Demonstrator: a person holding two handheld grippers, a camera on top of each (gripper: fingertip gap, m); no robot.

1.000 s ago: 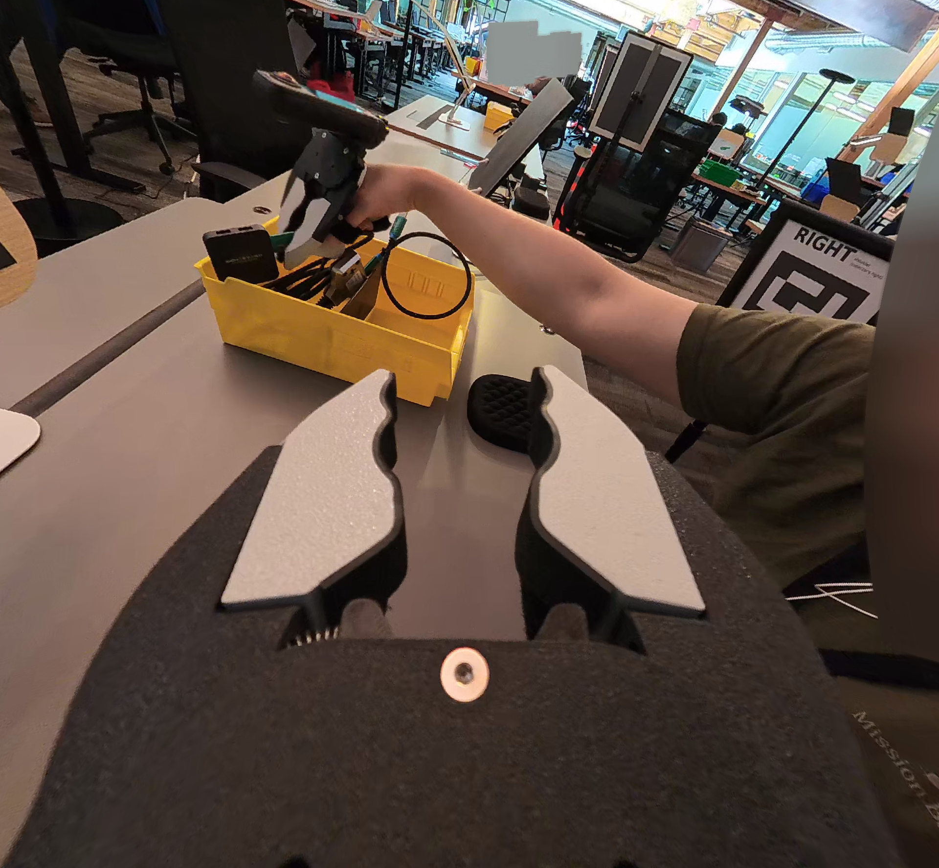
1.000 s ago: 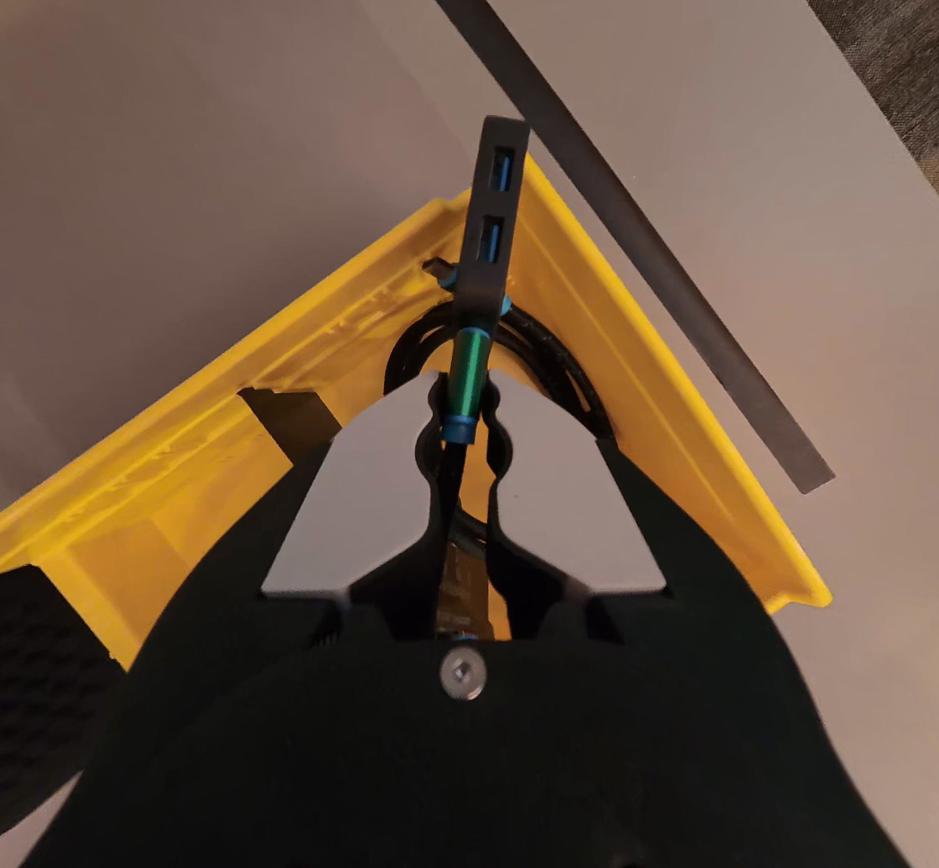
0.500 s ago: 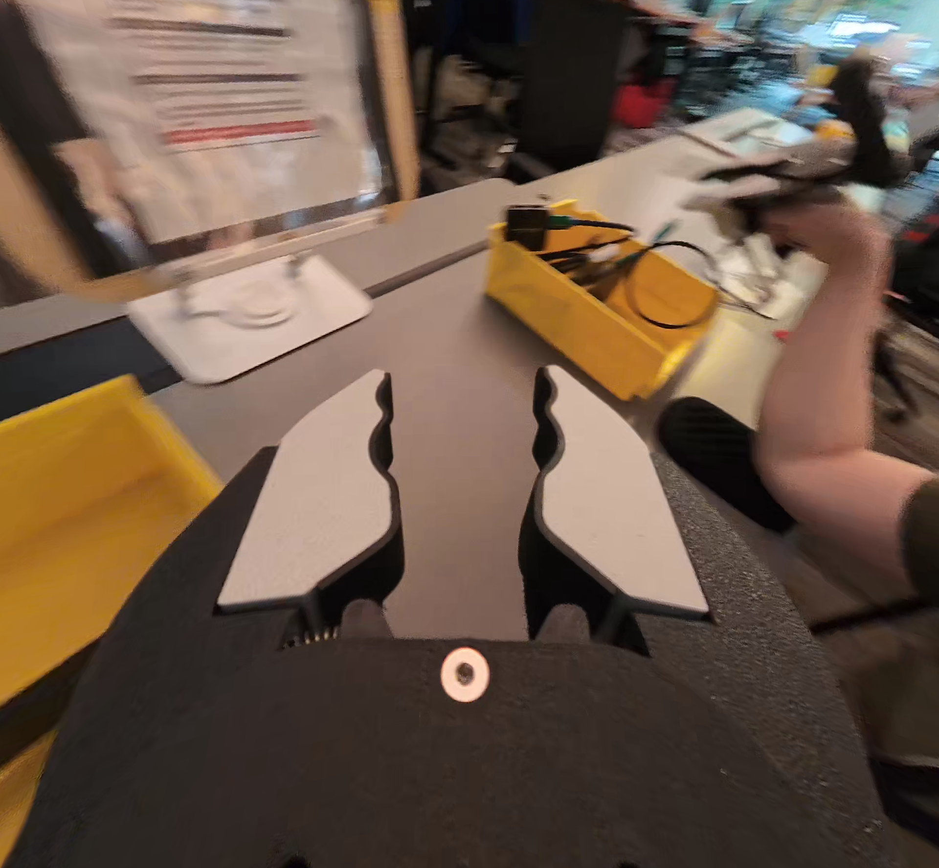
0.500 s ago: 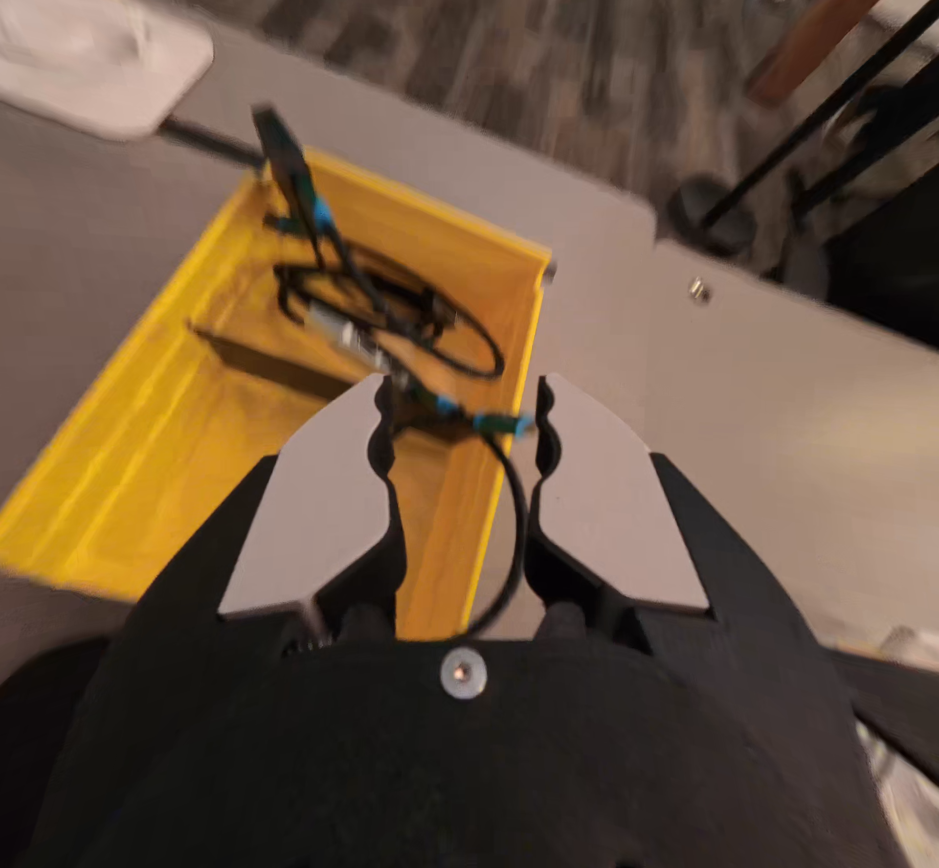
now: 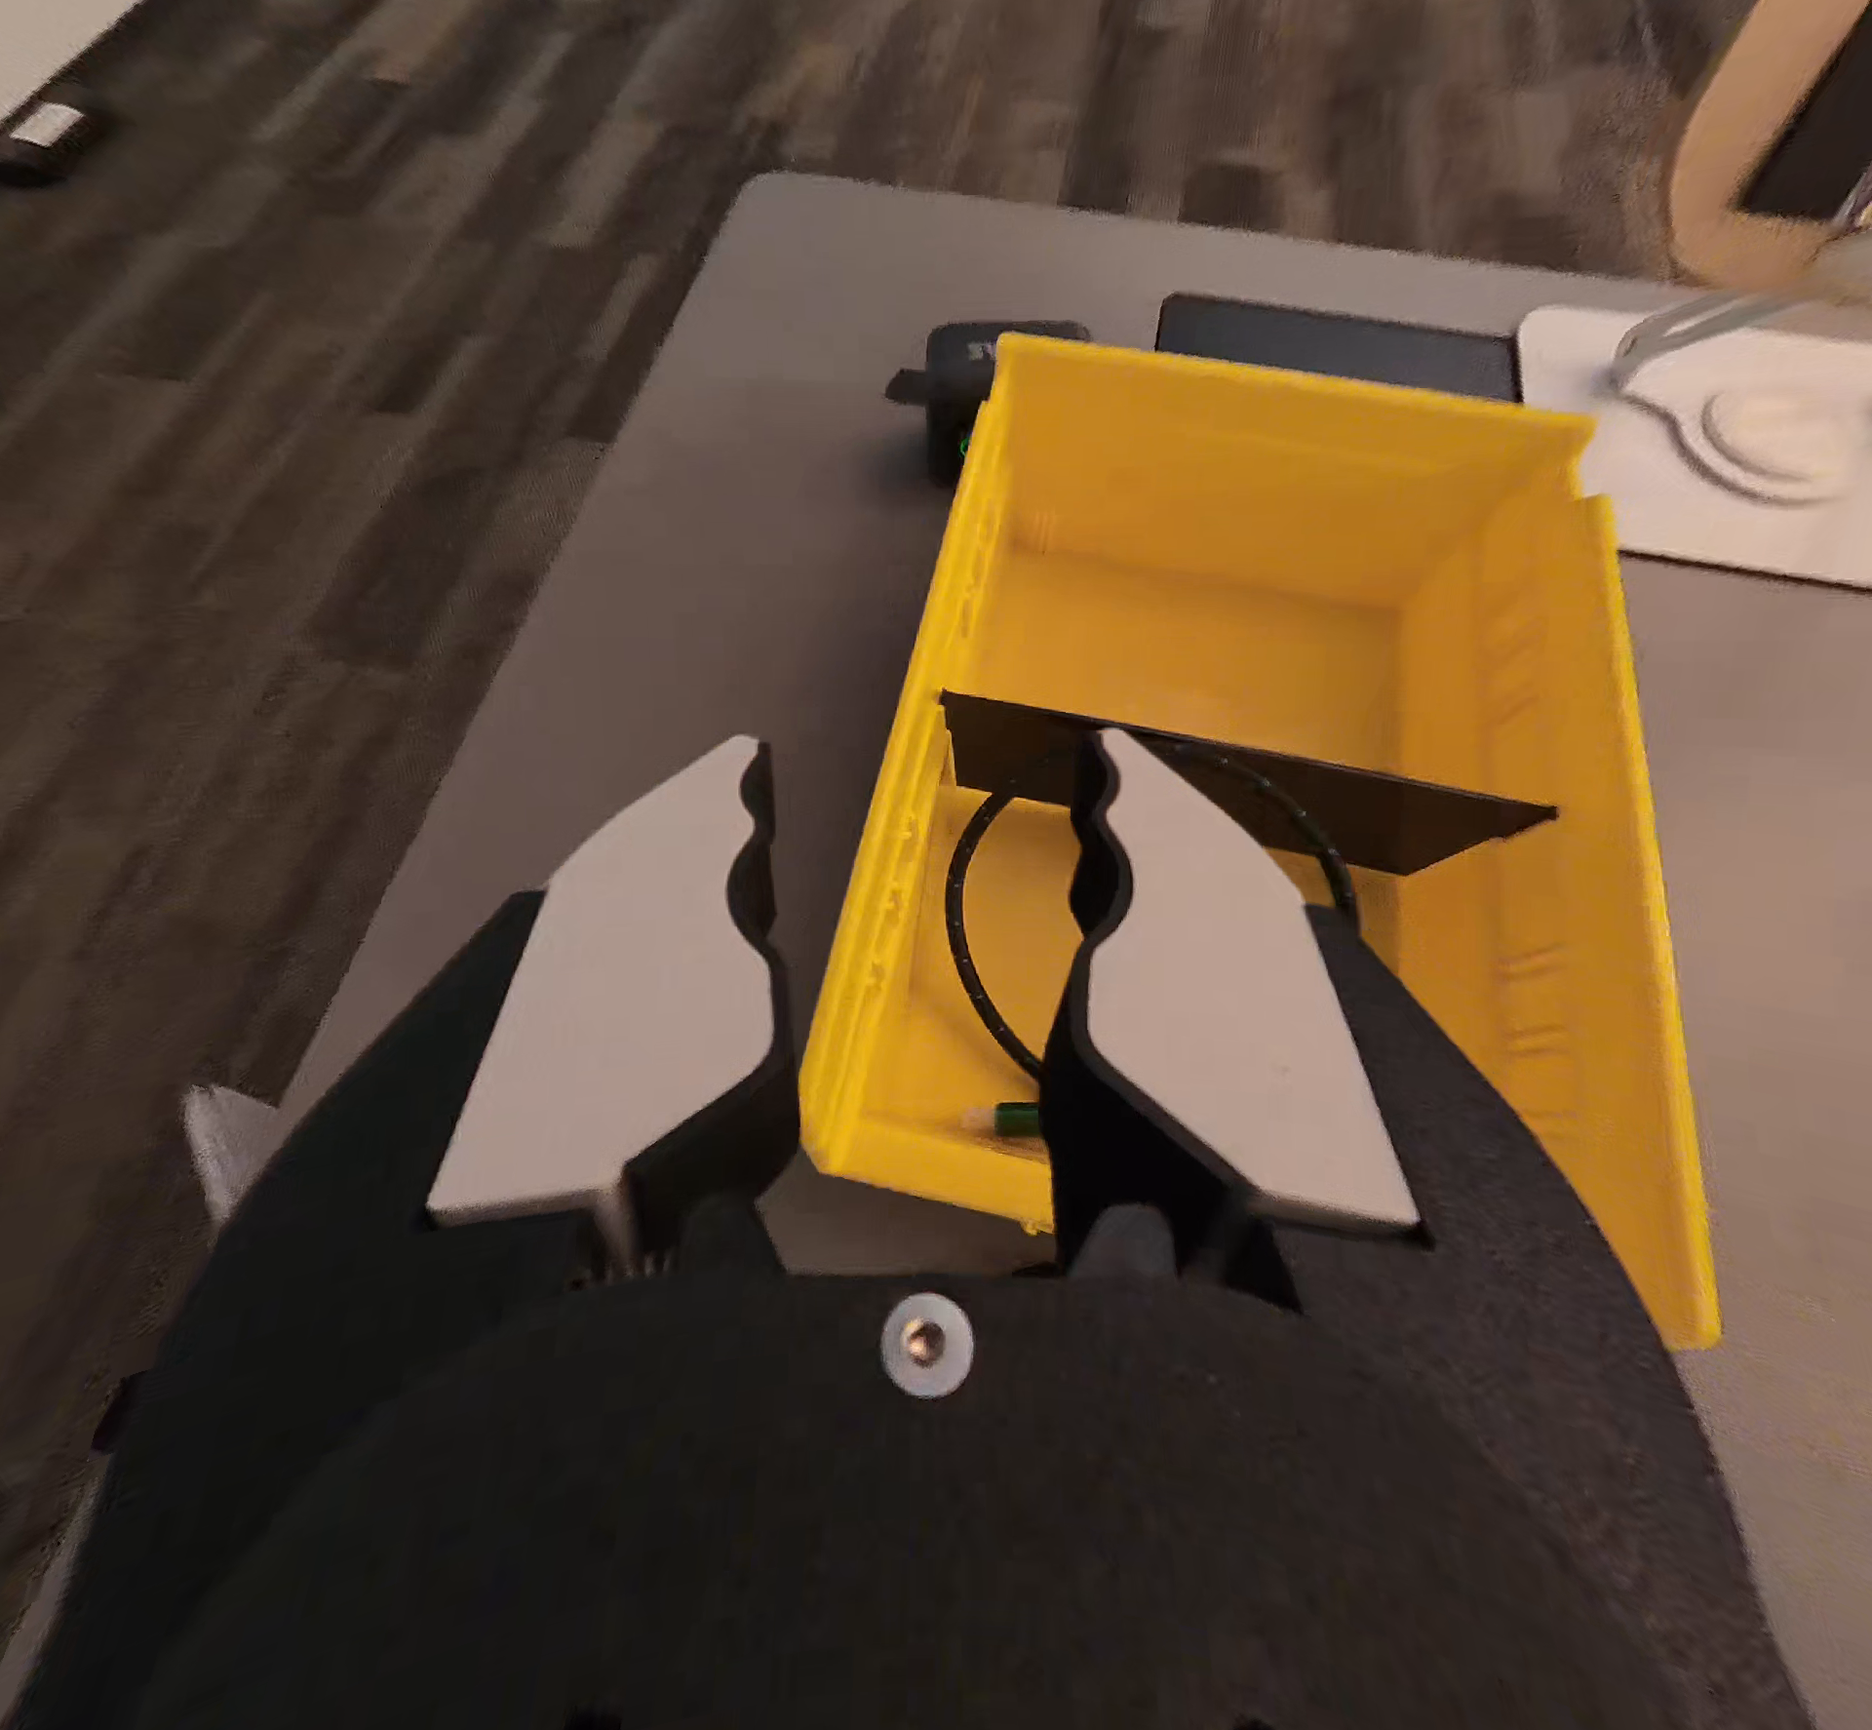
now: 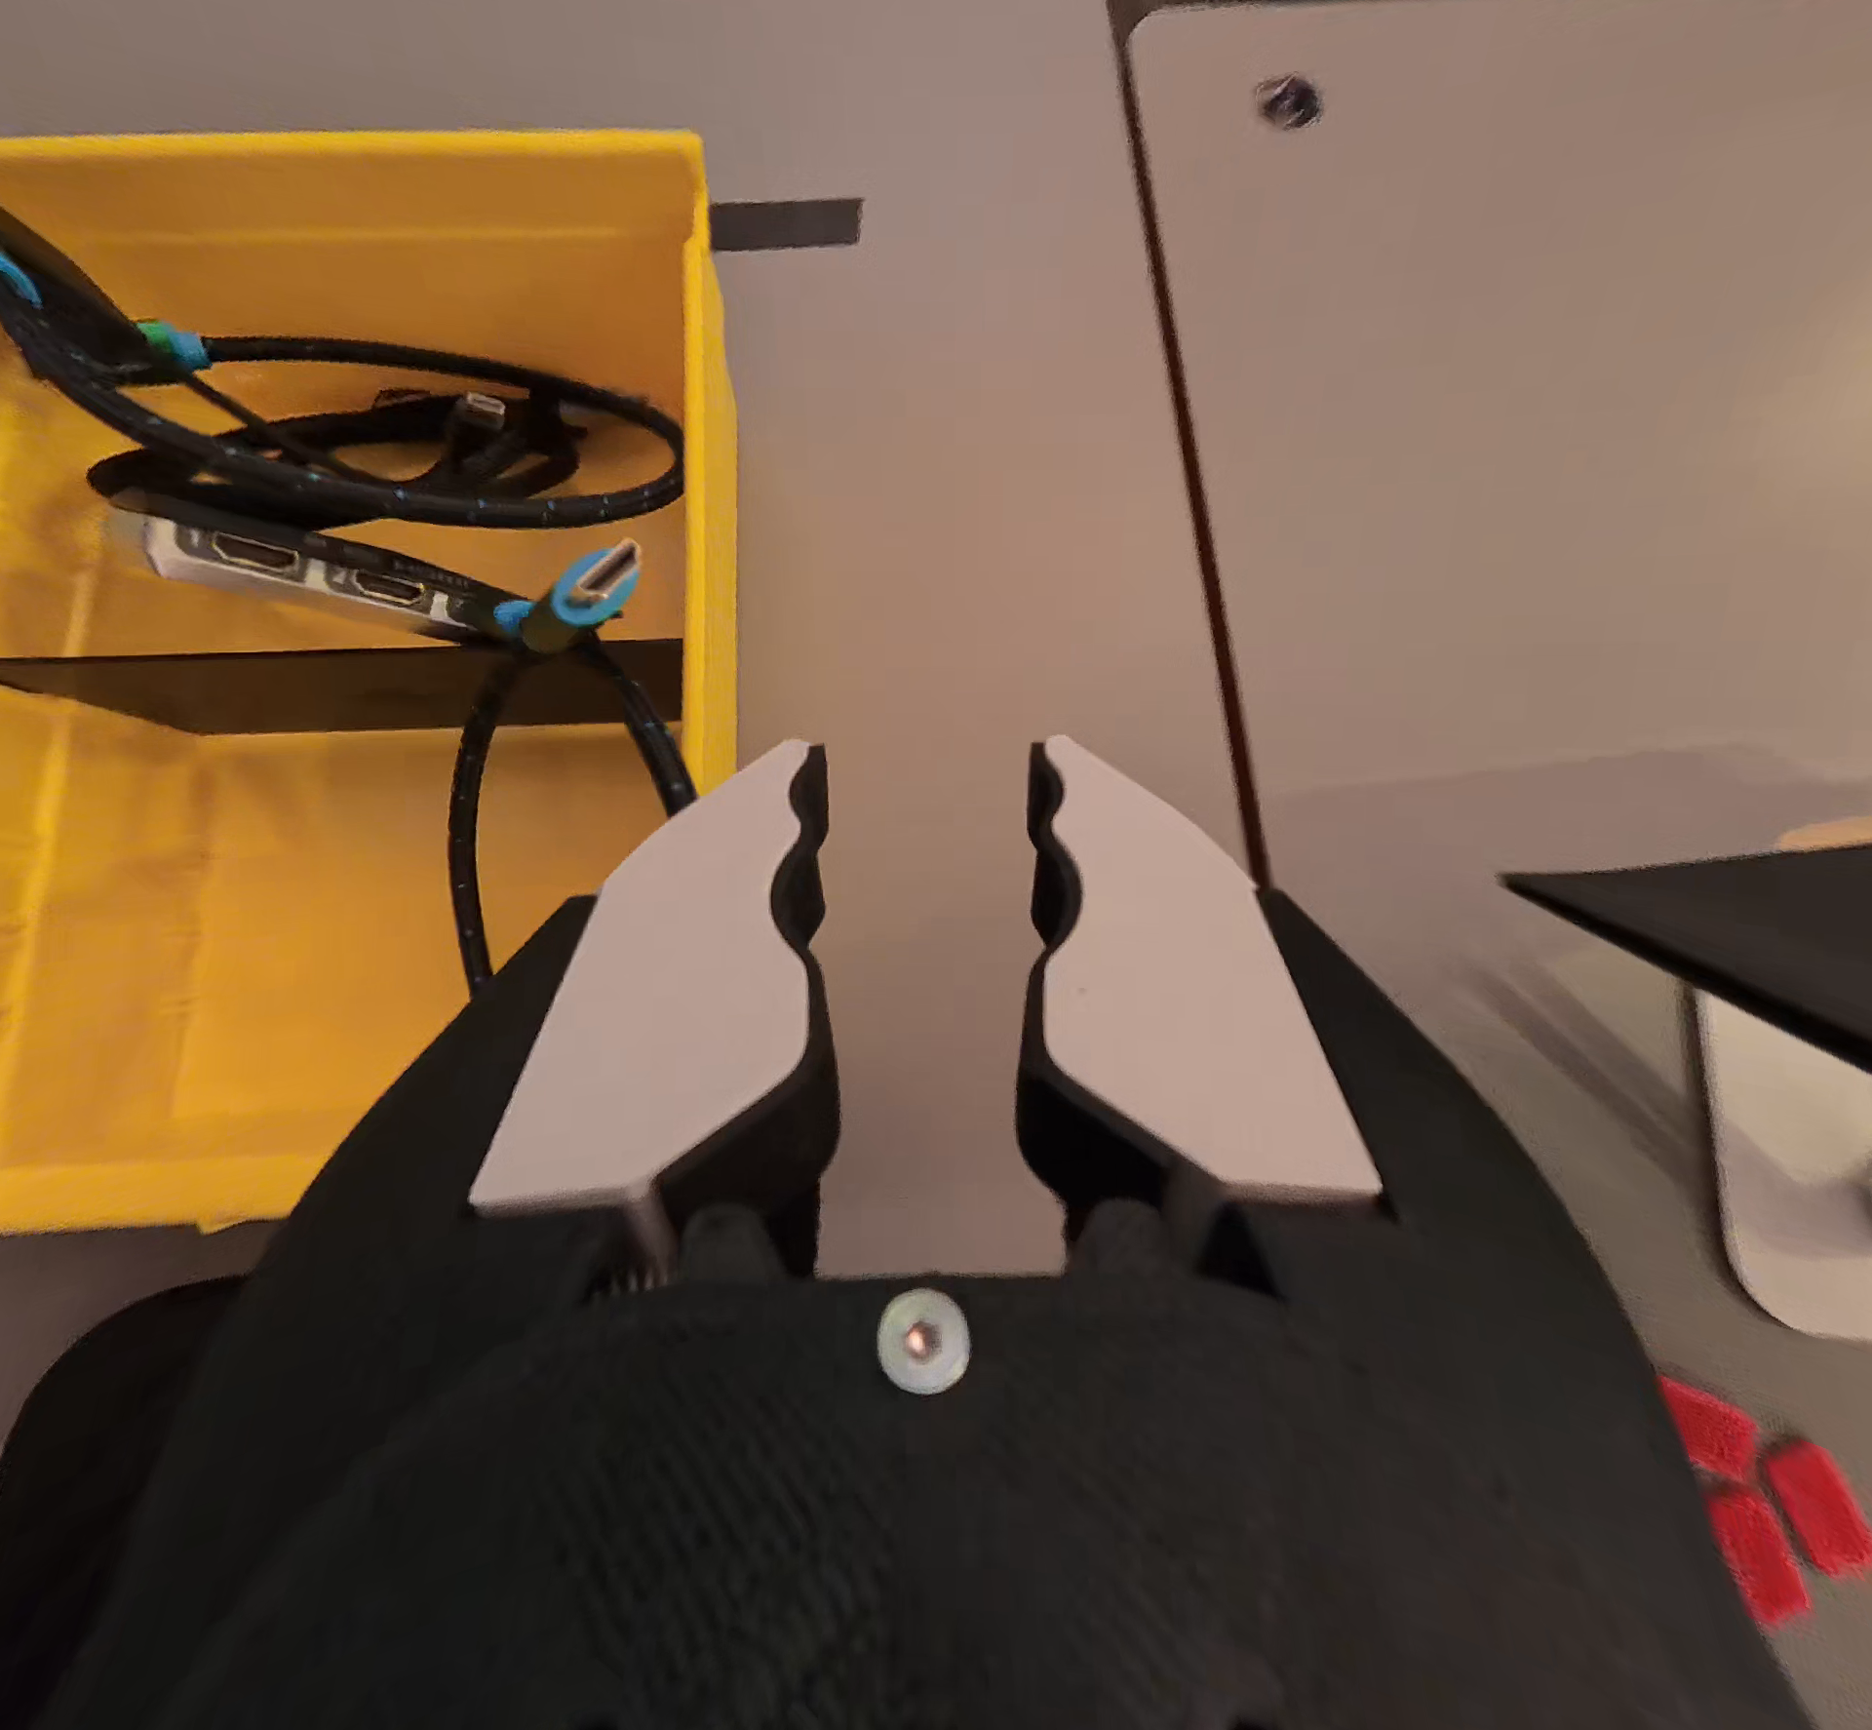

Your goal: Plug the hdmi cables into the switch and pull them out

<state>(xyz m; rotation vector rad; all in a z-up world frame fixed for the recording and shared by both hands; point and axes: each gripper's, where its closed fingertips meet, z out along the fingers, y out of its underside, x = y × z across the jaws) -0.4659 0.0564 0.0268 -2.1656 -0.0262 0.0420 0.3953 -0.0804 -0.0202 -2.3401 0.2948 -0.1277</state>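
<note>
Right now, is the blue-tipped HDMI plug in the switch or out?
Out: the blue-tipped plug lies free, bare tip showing, beside the silver switch in the yellow bin.

A grey table [image 5: 709, 486] is carrying a yellow bin [image 5: 1519, 770] split by a black divider [image 5: 1418, 815]. A small black box [image 5: 957, 364] and a dark pad [image 5: 1337, 344] are lying just behind it. A white stand base [image 5: 1742, 455] is sitting beside them. Red patches [image 6: 1763, 1499] are showing at the table's near right.
</note>
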